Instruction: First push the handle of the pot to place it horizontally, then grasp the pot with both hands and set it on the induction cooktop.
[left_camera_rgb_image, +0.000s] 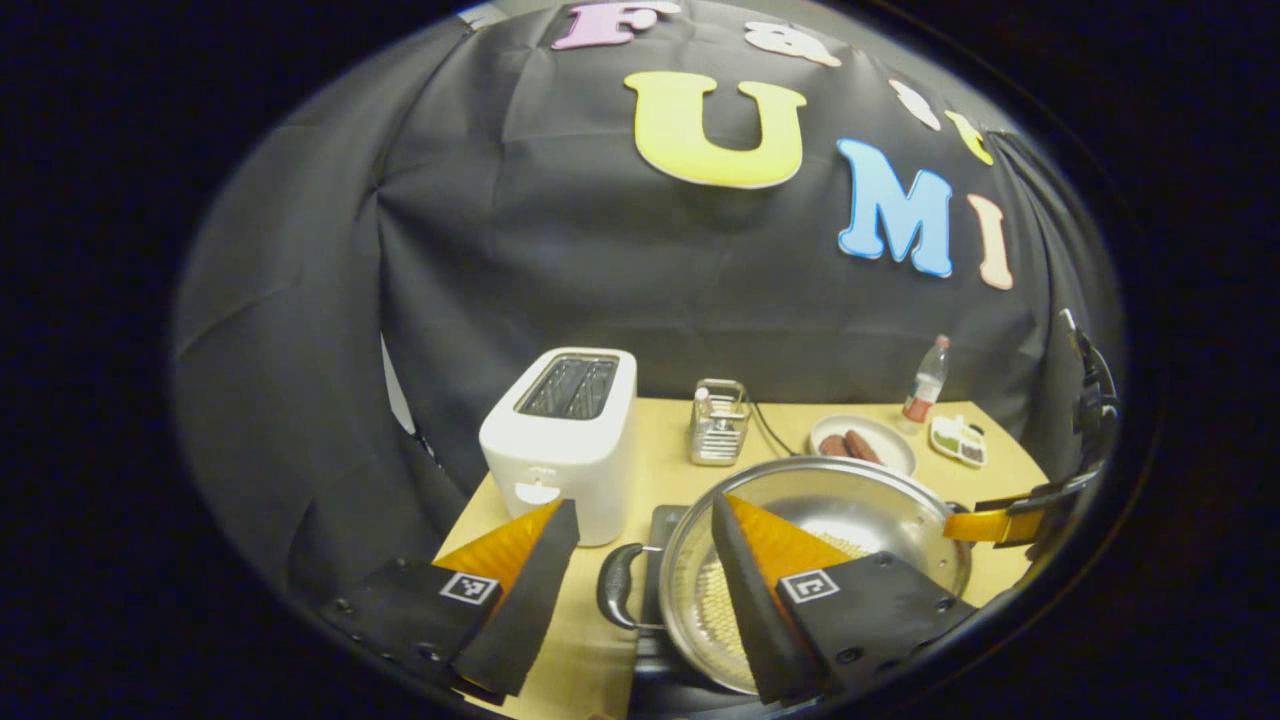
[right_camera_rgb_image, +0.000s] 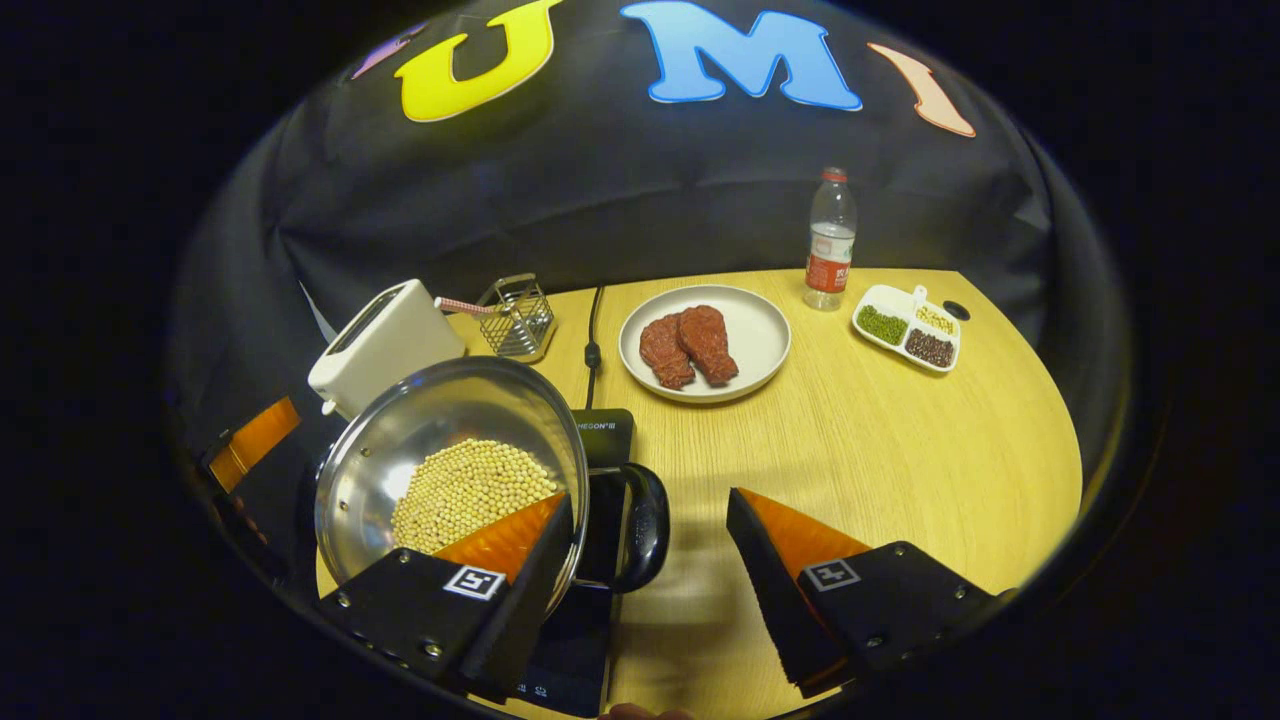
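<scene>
Pot (right_camera_rgb_image: 450, 470): sits on the cooktop (right_camera_rgb_image: 575, 640) near the table's (right_camera_rgb_image: 900, 450) front left, toaster (right_camera_rgb_image: 385, 340) just behind it. Looks like it's landed, but we can't tell if it's centred.
Beans (right_camera_rgb_image: 470, 490): loose pile inside, so any jolt could send them over the rim.
Left gripper (left_camera_rgb_image: 640, 560): jaws wide apart around the left handle (left_camera_rgb_image: 618, 585), nothing pinched. One finger hangs over the pot's inside, so a careless pull-back could clip the rim.
Right gripper (right_camera_rgb_image: 650, 545): also spread open, straddling the right handle (right_camera_rgb_image: 645, 525), not holding it. Same snag risk here if we back out crooked.
Cord (right_camera_rgb_image: 592, 345): runs back from the cooktop; if we nudge the pot hard, the cooktop may slide.
Plate (right_camera_rgb_image: 705, 345): meat (right_camera_rgb_image: 688, 348) on it, well apart from all this, so we reckon it's safe.
</scene>
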